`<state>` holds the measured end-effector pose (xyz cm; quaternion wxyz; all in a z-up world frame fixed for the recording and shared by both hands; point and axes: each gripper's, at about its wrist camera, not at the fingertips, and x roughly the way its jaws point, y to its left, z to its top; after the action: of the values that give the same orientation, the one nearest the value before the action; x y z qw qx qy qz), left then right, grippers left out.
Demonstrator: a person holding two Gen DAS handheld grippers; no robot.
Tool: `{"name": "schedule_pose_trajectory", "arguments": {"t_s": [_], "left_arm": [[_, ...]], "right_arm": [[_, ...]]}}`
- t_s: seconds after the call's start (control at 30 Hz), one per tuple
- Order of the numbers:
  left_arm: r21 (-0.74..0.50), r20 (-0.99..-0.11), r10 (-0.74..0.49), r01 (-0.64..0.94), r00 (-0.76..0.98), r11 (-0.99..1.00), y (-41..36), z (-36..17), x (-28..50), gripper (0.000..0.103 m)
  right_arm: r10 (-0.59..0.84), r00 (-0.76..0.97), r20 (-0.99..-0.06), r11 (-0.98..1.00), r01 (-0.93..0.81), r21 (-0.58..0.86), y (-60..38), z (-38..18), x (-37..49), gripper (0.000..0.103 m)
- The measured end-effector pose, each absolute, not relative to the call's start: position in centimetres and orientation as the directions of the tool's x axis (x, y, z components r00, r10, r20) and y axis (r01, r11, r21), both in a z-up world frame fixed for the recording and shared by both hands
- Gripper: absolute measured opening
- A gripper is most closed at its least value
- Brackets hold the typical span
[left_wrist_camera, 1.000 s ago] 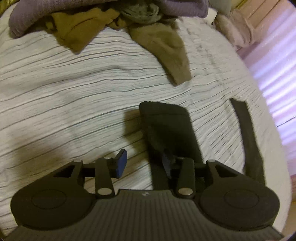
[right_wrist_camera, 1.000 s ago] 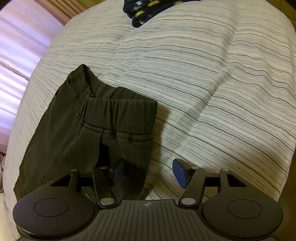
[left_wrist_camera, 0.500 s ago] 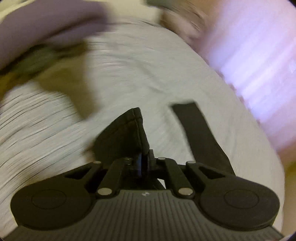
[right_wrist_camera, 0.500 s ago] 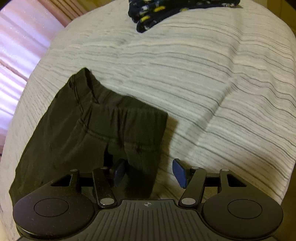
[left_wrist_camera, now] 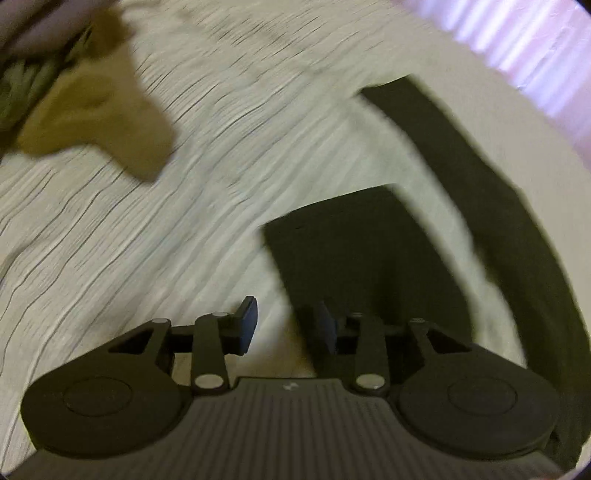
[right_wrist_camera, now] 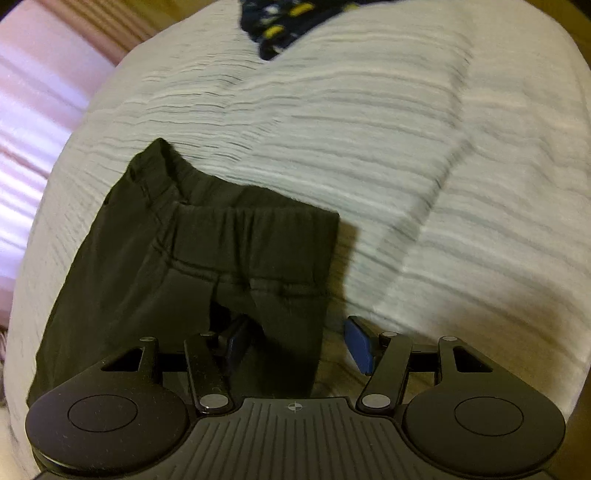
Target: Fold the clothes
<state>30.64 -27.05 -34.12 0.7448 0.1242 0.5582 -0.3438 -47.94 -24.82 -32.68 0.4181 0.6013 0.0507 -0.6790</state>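
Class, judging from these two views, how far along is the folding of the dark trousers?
Done: the dark trousers lie spread on the striped bedcover. In hand: the right hand-held gripper straddles the waist, open; the left hand-held gripper is opening beside a leg. Left: the folds, plus the olive garment.

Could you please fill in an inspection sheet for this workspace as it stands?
Surface: bed with a striped white cover, wrinkled.
Job's things: black trousers, waistband end lying flat in the right view; two dark leg ends lie apart in the blurred left view.
Clutter: tan garment at the far left; dark patterned garment at the far edge.
Grippers: left gripper jaws opening, nothing between them, one pad over a leg end; right gripper open, trouser fabric between its pads, not pinched.
Cables: nothing seen.
Surroundings: pink striped fabric beside the bed.
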Motion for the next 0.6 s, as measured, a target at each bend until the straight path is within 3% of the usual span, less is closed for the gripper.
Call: {"name": "schedule_pose_trajectory", "arguments": {"t_s": [0.13,0.17,0.27,0.43,0.53,0.6], "left_arm": [[-0.310,-0.908,-0.417,0.589,0.051,0.746,-28.8,-37.2,32.0,0.046],[-0.304,-0.909,-0.414,0.591,0.057,0.747,-29.3,-37.8,31.9,0.044],[-0.273,-0.903,-0.417,0.616,0.099,0.738,-29.5,-38.2,31.4,0.008],[-0.227,-0.848,-0.483,0.676,0.216,0.701,-22.5,-30.9,31.1,0.007],[-0.157,-0.866,-0.407,0.617,0.289,0.771,-14.0,-27.8,32.0,0.009],[-0.146,-0.908,-0.324,0.521,0.267,0.841,-8.8,-28.8,32.8,0.011]], "right_arm": [[-0.511,0.064,-0.857,-0.648,0.626,0.433,-24.9,-33.0,-47.2,0.060],[-0.511,0.061,-0.857,-0.651,0.624,0.433,-25.0,-33.0,-47.1,0.060],[-0.516,0.061,-0.855,-0.665,0.600,0.444,-24.9,-33.0,-47.3,0.060],[-0.534,0.054,-0.844,-0.684,0.560,0.468,-24.4,-32.6,-48.0,0.060],[-0.540,0.060,-0.839,-0.671,0.571,0.473,-24.1,-32.4,-48.2,0.060],[-0.545,0.077,-0.835,-0.660,0.576,0.483,-24.0,-32.7,-48.2,0.060]]}}
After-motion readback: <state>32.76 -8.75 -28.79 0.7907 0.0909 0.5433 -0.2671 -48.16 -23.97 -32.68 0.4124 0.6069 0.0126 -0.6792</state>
